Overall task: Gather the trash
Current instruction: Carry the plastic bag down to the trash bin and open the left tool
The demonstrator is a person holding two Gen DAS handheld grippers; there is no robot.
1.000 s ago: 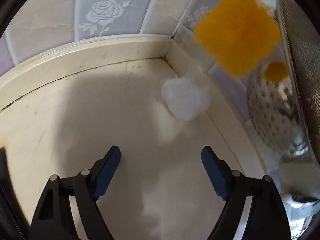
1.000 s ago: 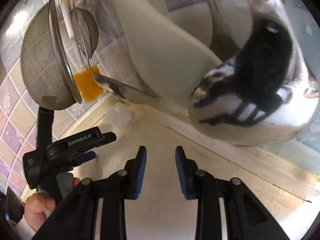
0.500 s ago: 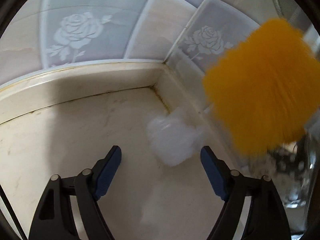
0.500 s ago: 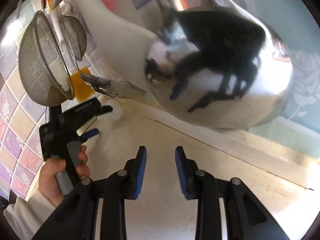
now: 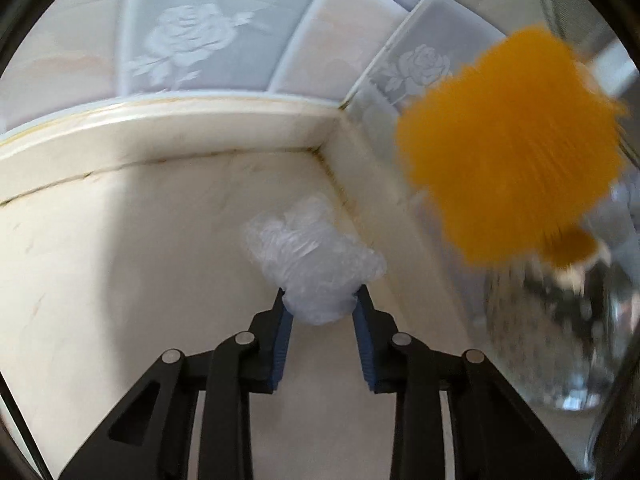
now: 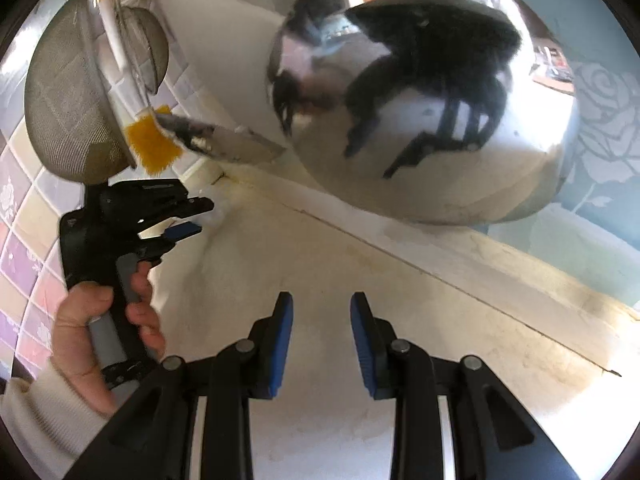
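Left gripper (image 5: 321,300) just closed, pinching the crumpled clear plastic (image 5: 310,254) mid-frame on the tabletop (image 5: 120,280). Right gripper (image 6: 321,316) partly open, empty, bottom centre.

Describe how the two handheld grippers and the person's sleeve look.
Both are black plastic linkage frames with silver round pivot pins and ribbed blue pads on the fingers. That goes for the left gripper and the right gripper alike. From the right wrist view, the left one has a grey handle and trigger and small pale lettering on top. The sleeve is cream knit.
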